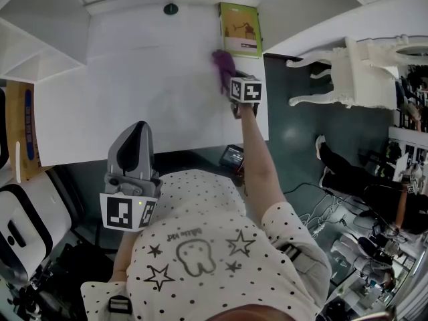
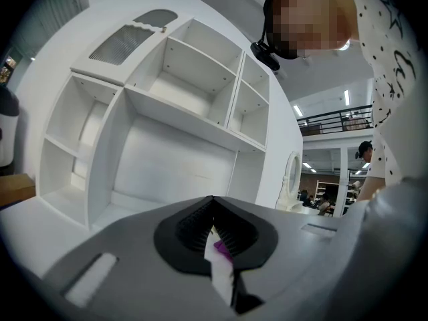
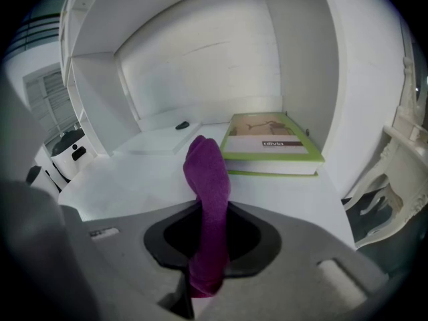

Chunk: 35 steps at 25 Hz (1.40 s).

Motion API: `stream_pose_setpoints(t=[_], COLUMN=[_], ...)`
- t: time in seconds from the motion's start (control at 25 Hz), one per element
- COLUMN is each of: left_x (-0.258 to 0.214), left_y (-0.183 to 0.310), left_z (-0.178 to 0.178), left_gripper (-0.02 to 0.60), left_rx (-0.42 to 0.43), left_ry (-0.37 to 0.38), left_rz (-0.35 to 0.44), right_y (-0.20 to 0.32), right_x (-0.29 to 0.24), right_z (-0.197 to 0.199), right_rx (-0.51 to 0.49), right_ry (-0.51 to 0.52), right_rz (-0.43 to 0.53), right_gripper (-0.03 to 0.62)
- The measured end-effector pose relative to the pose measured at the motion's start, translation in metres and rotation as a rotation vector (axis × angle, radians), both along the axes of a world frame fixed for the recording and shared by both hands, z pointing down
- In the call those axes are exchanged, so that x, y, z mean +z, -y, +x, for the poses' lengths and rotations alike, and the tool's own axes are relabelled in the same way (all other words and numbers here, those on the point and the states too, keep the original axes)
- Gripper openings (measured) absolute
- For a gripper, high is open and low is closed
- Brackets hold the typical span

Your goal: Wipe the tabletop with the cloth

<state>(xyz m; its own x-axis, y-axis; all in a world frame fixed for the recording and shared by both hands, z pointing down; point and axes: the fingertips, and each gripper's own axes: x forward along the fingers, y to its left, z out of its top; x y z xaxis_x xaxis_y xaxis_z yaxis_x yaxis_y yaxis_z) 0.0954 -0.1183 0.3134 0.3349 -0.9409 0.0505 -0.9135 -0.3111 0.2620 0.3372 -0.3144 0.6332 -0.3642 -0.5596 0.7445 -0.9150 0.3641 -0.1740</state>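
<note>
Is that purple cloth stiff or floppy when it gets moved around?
Probably floppy: the cloth bunches where the right gripper pinches it. Likely light: one narrow pinch holds all of it. Its fuzzy surface should drag rather than slip.

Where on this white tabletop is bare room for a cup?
Free: the left and middle of the tabletop, from the small dark object at the back to the front edge. Crowded: the back right corner, with the green book, the purple cloth and the right gripper.
</note>
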Motion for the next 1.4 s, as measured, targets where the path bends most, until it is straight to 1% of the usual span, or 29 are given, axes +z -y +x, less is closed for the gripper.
stream_pose_setpoints(t=[0.36,0.72,0.96,1.12,1.4], left_x=[0.000,-0.002,-0.002,0.000,0.001], left_y=[0.002,-0.001,-0.002,-0.003,-0.002], left_z=[-0.003,-0.010,-0.008,-0.007,-0.003], left_gripper=[-0.005,-0.005,-0.005,-0.005,-0.005], left_rx=[0.001,-0.001,-0.005,-0.008,0.003], left_ry=[-0.002,0.000,0.006,0.010,0.014], left_rz=[-0.002,0.002,0.000,-0.006,-0.013], right_y=[-0.001,-0.003,0.001,0.002,0.004], right_x=[-0.001,0.000,0.000,0.001,0.001], right_z=[0.016,0.038,0.058,0.073,0.097], right_rx=[0.014,0.082,0.097,0.131,0.147], right_ry=[-0.011,-0.009,-0.023,-0.023,-0.063], right_rz=[0.004,0.008,0.012,0.013,0.011], right_gripper=[0.063,0.063,0.063,0.063,0.064])
